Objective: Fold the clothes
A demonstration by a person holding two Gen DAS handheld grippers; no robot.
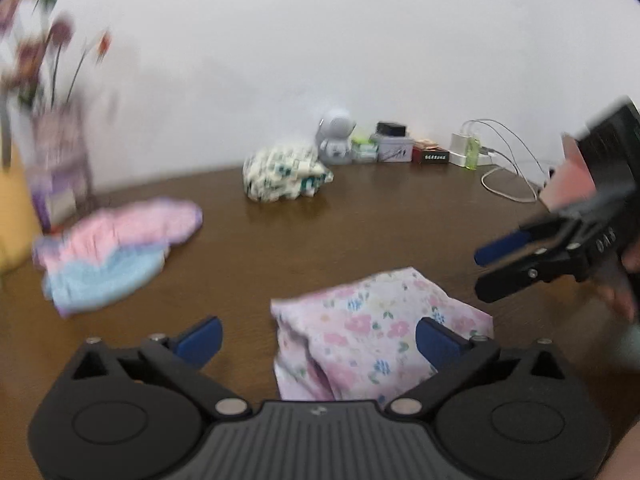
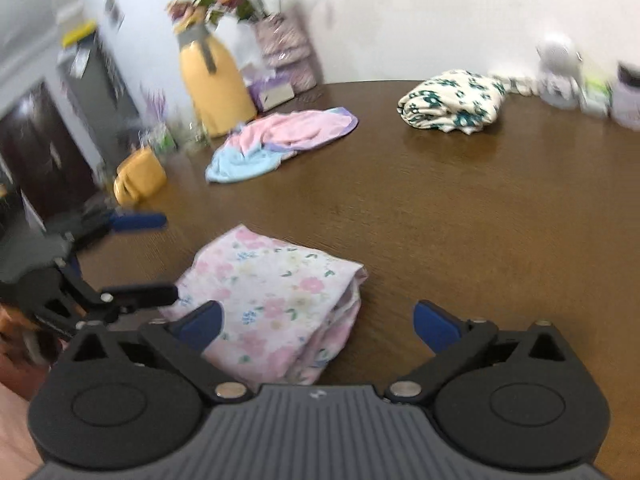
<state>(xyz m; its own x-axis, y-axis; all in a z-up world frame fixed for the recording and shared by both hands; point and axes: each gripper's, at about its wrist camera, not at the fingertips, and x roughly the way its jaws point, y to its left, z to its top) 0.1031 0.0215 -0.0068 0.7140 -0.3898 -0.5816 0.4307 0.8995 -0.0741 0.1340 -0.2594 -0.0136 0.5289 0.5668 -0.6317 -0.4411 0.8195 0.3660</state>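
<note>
Brown polished wood covers the table (image 2: 460, 220), where three garments lie well apart. Nearest the person is a floral garment (image 2: 276, 304), white and pink with small blue and green sprigs. It lies on the table as a compact, roughly square bundle with layered edges showing along one side, so it looks already folded.

The left gripper (image 1: 318, 340) hangs just above its near edge with fingers spread wide and nothing between them. The right gripper (image 2: 318, 326) is likewise spread wide and empty, its left finger over the bundle's near corner and its right finger over bare wood. Neither set of pads presses on the cloth.

Farther back towards the left lies a pink, lilac and pale blue garment (image 2: 280, 140), loose and rumpled, clearly not folded. Towards the far right sits a cream garment with dark green print (image 2: 452, 106), rolled or bunched into a thick lump; whether it counts as folded is hard to tell.

By this reading, one piece is finished and at least the pastel one remains.

At the table's far edge stand a yellow vase of flowers (image 2: 216, 76), a small white robot figure (image 1: 336, 136), some boxes (image 1: 394, 148) and charger cables (image 1: 508, 160).
</note>
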